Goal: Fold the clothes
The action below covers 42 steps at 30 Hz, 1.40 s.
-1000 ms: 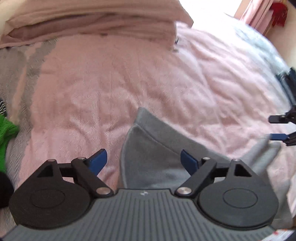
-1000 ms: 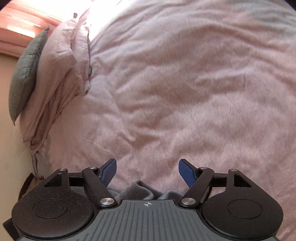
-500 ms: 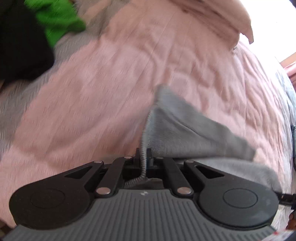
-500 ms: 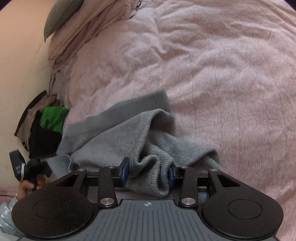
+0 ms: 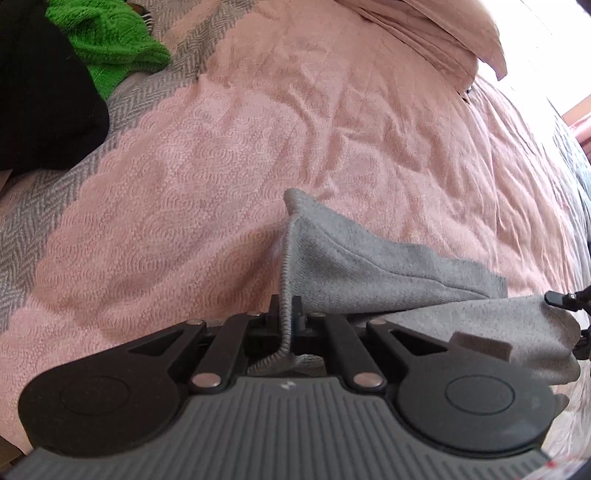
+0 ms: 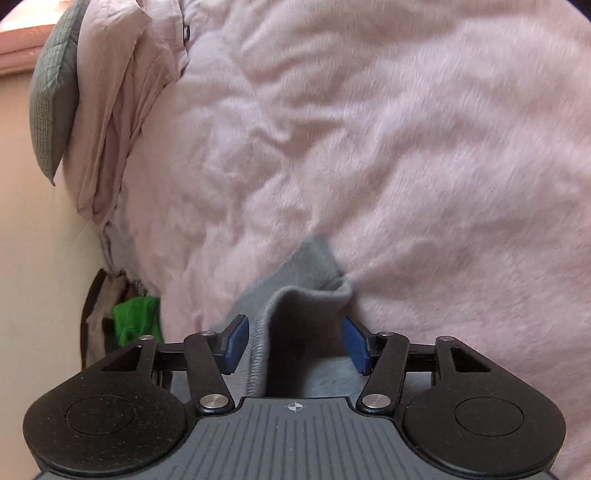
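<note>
left claw (image 5: pixel 285 317) clamped on the ribbed hem of a grey knit garment (image 5: pixel 369 258); right claw (image 6: pixel 295 341) with blue pads (image 6: pixel 236 343) apart, a raised fold of the same garment between them. largest to smallest: pink bedspread (image 5: pixel 221 166) bearing the garment; pink pillows (image 5: pixel 443 33); black garment (image 5: pixel 40 96); green knit (image 5: pixel 107 40) beside it.

Bed (image 5: pixel 229 177) covered by a pink textured bedspread. Lying on it: a grey knit garment (image 5: pixel 369 266), a green garment (image 5: pixel 110 40) beside a black one (image 5: pixel 40 96), and pink pillows (image 5: pixel 436 33) at the head.
</note>
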Tool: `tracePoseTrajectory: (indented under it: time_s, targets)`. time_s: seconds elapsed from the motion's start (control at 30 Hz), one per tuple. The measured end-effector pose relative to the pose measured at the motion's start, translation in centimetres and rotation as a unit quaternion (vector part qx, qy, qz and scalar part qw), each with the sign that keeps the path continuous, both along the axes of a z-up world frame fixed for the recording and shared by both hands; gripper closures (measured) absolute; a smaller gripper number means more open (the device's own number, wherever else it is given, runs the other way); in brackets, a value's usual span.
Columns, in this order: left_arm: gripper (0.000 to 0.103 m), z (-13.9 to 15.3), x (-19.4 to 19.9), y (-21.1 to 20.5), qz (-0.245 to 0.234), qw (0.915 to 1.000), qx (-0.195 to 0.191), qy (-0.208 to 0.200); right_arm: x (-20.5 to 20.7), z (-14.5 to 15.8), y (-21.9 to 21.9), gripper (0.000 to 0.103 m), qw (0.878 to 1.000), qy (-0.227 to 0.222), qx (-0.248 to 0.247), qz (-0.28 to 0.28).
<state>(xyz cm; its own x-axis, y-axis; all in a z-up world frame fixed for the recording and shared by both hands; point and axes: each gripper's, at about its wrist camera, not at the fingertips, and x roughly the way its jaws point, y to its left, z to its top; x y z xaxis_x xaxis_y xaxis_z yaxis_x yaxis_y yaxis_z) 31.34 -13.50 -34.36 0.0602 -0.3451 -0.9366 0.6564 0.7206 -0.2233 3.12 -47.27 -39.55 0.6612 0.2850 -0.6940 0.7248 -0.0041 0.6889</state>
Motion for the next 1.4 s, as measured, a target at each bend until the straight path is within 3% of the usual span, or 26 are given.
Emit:
tracePoseTrajectory:
  time_s: [0.03,0.13,0.23,0.33,0.47,0.57,0.6,0.63,0.67,0.7,0.73,0.77,0.87,1.07,1.17,1.27,1.3,1.4]
  targets:
    - [0.102,0.4,-0.2,-0.2,-0.005,1.0,-0.002,-0.007,0.1,0.4,0.3,0.103,1.0,-0.008,-0.019,0.001]
    - [0.102,3.1,-0.5,-1.3,-0.019,0.9986,-0.038,-0.033,-0.3,4.6,1.0,0.103,0.992,-0.047,-0.116,0.008]
    - [0.103,7.4,-1.0,-3.6,-0.044,0.9932,-0.092,-0.057,-2.5,10.8,0.8,0.103,0.975,-0.099,-0.195,-0.026]
    - [0.103,12.9,-1.8,-8.3,-0.092,0.9785,-0.164,-0.085,-4.8,18.1,-0.9,0.103,0.946,-0.133,-0.292,-0.05]
    - [0.102,19.3,-3.3,-17.2,-0.16,0.9478,-0.25,-0.117,-7.5,26.3,-5.1,0.103,0.903,-0.148,-0.393,-0.091]
    - [0.102,22.2,-4.2,-24.7,-0.189,0.9305,-0.285,-0.132,-8.6,30.6,-10.1,0.103,0.871,-0.151,-0.447,-0.135]
    - [0.102,22.7,-4.6,-27.4,-0.195,0.9265,-0.292,-0.135,-8.5,31.5,-12.0,0.103,0.865,-0.142,-0.457,-0.151]
    - [0.097,22.9,-4.8,-30.4,-0.195,0.9287,-0.287,-0.129,-8.4,32.0,-14.4,0.101,0.866,-0.129,-0.457,-0.157]
    - [0.096,22.7,-4.9,-33.3,-0.187,0.9359,-0.273,-0.122,-8.0,32.0,-17.1,0.093,0.874,-0.101,-0.447,-0.158]
    - [0.082,22.4,-4.9,-35.3,-0.177,0.9417,-0.261,-0.118,-7.7,31.6,-19.1,0.066,0.882,-0.053,-0.439,-0.166]
    - [0.064,21.7,-5.1,-37.1,-0.171,0.9462,-0.248,-0.118,-7.9,31.0,-20.4,0.046,0.882,-0.001,-0.434,-0.186]
    - [0.062,20.9,-5.4,-38.3,-0.17,0.9493,-0.234,-0.124,-8.7,30.3,-21.0,0.045,0.88,0.028,-0.43,-0.199]
    - [0.059,17.0,-5.9,-38.1,-0.182,0.9573,-0.192,-0.117,-12.0,26.7,-19.6,0.045,0.889,0.045,-0.409,-0.202]
    - [0.059,5.6,-7.3,-28.9,-0.198,0.9762,-0.053,-0.071,-18.3,14.8,-6.2,0.045,0.928,0.13,-0.328,-0.116]
    - [0.059,1.8,-10.4,-22.1,-0.214,0.9758,0.005,-0.044,-18.6,11.0,2.5,0.045,0.936,0.176,-0.303,-0.017]
    - [0.045,0.3,-14.0,-17.0,-0.235,0.9711,0.033,-0.028,-18.1,8.5,8.5,0.045,0.931,0.215,-0.284,0.079]
    - [0.039,0.1,-15.1,-15.8,-0.238,0.9703,0.035,-0.022,-18.8,7.5,10.1,0.045,0.935,0.215,-0.269,0.087]
    - [0.036,-0.8,-17.0,-13.9,-0.237,0.9709,0.032,-0.012,-20.6,5.4,11.7,0.045,0.95,0.213,-0.222,0.052]
